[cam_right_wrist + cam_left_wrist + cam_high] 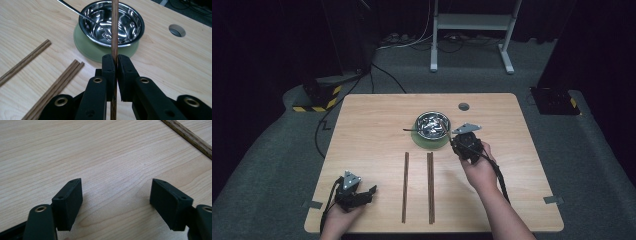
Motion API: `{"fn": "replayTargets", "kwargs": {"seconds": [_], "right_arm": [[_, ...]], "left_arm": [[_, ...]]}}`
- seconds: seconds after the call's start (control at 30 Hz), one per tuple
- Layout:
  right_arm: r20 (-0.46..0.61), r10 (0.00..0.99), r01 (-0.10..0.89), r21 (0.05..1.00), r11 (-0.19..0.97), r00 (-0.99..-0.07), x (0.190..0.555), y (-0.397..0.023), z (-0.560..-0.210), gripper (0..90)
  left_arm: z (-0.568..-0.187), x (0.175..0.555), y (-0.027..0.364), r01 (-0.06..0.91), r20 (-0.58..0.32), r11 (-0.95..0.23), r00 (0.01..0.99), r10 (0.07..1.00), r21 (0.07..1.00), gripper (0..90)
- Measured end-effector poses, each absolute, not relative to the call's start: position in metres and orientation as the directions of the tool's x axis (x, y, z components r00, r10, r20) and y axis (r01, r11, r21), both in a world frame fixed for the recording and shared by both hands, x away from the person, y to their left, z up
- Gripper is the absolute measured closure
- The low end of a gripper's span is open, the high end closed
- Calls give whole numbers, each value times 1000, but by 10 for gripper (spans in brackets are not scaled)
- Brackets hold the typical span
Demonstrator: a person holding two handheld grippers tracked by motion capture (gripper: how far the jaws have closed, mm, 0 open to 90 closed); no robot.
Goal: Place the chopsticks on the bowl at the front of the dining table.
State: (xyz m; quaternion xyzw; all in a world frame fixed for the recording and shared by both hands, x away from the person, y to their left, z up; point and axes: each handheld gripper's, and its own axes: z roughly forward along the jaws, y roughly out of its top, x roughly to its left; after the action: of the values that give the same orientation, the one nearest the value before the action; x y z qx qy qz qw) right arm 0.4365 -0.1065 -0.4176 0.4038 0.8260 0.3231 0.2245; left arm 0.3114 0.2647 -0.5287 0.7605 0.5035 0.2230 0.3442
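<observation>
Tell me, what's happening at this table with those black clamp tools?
A person holds a two-jaw gripper in each hand at a wooden table. The right gripper is shut on a thin wooden stick, holding it upright in front of a shiny metal bowl that sits on a green mat with a metal utensil resting in it. More wooden sticks lie flat on the table. The left gripper rests near the table's front edge, jaws open with nothing between them.
</observation>
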Motion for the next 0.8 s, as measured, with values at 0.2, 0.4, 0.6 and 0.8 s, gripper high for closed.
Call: {"fn": "replayTargets", "kwargs": {"seconds": [0.2,0.4,0.6,0.8], "right_arm": [[-137,801,508,708,491,-583,454,-86,-414,845],[-145,793,499,706,502,-592,470,-69,-413,846],[-146,794,505,700,505,-590,491,-51,-415,845],[-148,796,514,692,508,-587,508,-38,-414,845]], "left_arm": [[-529,311,264,614,-11,-252,391,920,748,264],[-529,311,265,613,-10,-255,394,919,748,262],[-529,311,265,612,-8,-257,396,918,748,262],[-529,311,265,613,-8,-257,396,918,747,262]]}}
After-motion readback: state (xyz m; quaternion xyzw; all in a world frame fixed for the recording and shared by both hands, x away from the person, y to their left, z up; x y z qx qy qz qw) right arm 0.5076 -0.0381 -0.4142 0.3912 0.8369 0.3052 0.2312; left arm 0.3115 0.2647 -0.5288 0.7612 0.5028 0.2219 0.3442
